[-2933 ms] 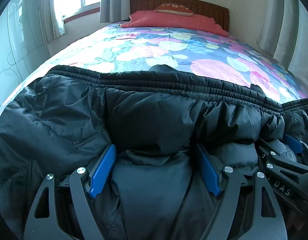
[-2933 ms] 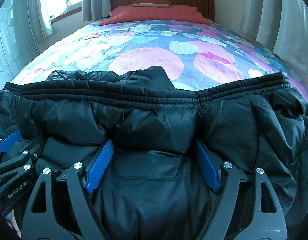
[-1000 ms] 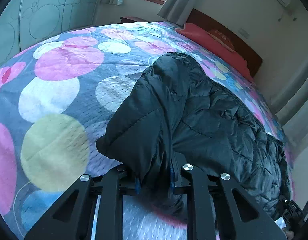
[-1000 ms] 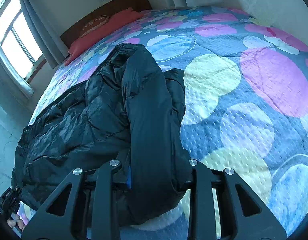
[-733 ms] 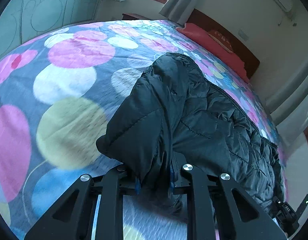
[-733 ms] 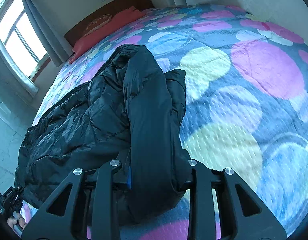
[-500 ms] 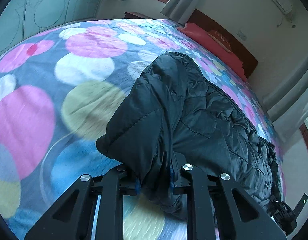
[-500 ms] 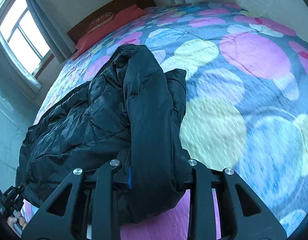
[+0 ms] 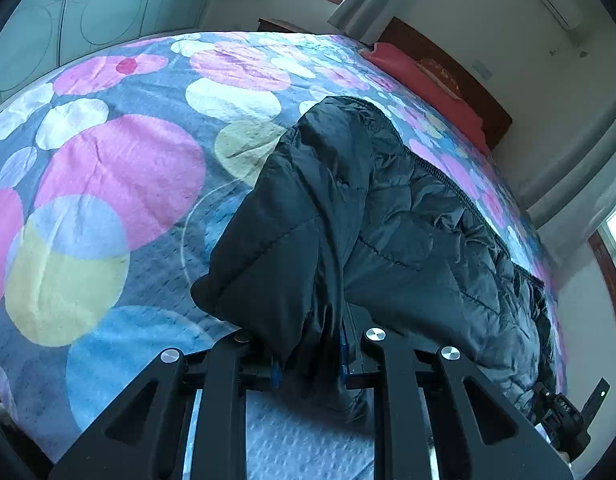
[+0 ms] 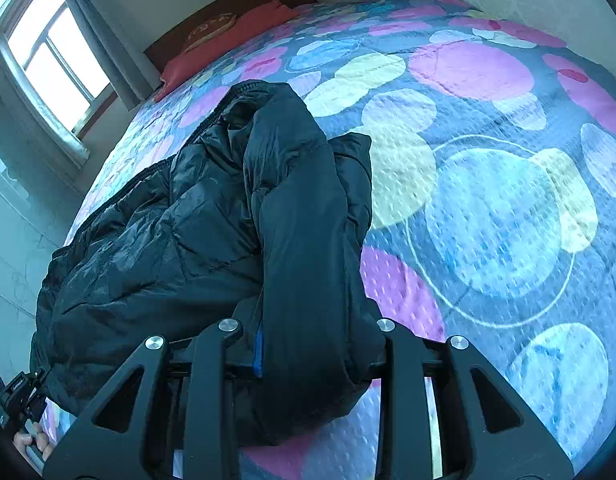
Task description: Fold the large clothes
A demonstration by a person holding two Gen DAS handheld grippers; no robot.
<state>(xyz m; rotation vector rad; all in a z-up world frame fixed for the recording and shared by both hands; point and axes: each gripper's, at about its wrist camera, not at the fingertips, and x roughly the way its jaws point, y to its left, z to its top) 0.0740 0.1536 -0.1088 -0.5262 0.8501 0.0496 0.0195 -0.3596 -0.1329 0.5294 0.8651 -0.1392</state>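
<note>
A black puffer jacket [image 9: 408, 232] hangs stretched between my two grippers above the bed. My left gripper [image 9: 308, 364] is shut on one bunched end of it, the fabric folding over the blue pads. My right gripper [image 10: 316, 344] is shut on the other end of the jacket [image 10: 155, 248], a thick roll of fabric filling the jaws. Each view shows the other gripper small at the jacket's far end: the right one [image 9: 564, 412] and the left one [image 10: 21, 396], with fingers of a hand under it.
The bed's quilt [image 9: 119, 168] with pink, yellow and blue circles spreads below. Red pillows [image 10: 235, 28] lie by the wooden headboard [image 9: 460, 68]. A window [image 10: 47, 44] with curtains and pale walls close in the bed's sides.
Both grippers have carried the jacket sideways over the quilt, so the circles below have slid past. The grips on the two ends are unchanged over the last second.
</note>
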